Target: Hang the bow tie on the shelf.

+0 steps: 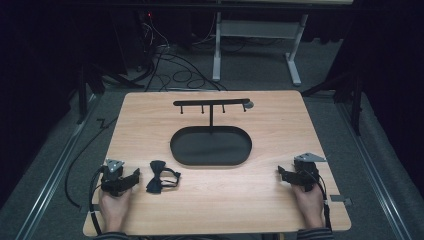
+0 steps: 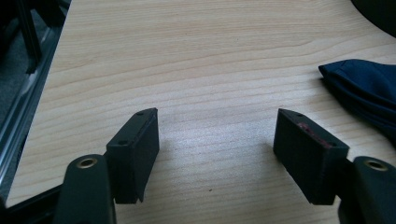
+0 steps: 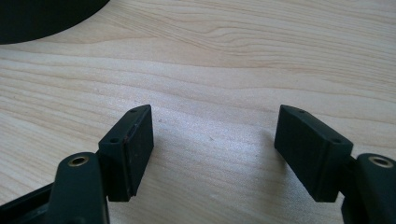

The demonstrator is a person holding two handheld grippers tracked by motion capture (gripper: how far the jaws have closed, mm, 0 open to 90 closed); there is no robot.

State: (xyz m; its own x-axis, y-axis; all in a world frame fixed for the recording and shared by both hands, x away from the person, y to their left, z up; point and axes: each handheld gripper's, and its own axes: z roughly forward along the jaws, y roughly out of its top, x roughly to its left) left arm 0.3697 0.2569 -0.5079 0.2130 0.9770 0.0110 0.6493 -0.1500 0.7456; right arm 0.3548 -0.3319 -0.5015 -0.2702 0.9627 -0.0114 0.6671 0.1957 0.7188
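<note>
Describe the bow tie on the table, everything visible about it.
The bow tie is dark, navy in the left gripper view, and looks like soft folded fabric. It has two flared wings, a knot at the middle and a thin neck strap looping out to its right. It lies flat on the wooden table, between the left gripper and the black oval tray. Only the table touches it; the open gripper sits just short of it.

Dark navy fabric bow tie (image 1: 161,176), lying flat on the wooden tabletop in the lower left of the high view, its two wings spread and its thin neck strap looped out to the right. In the left gripper view its folded cloth edge (image 2: 366,88) enters at right.
</note>
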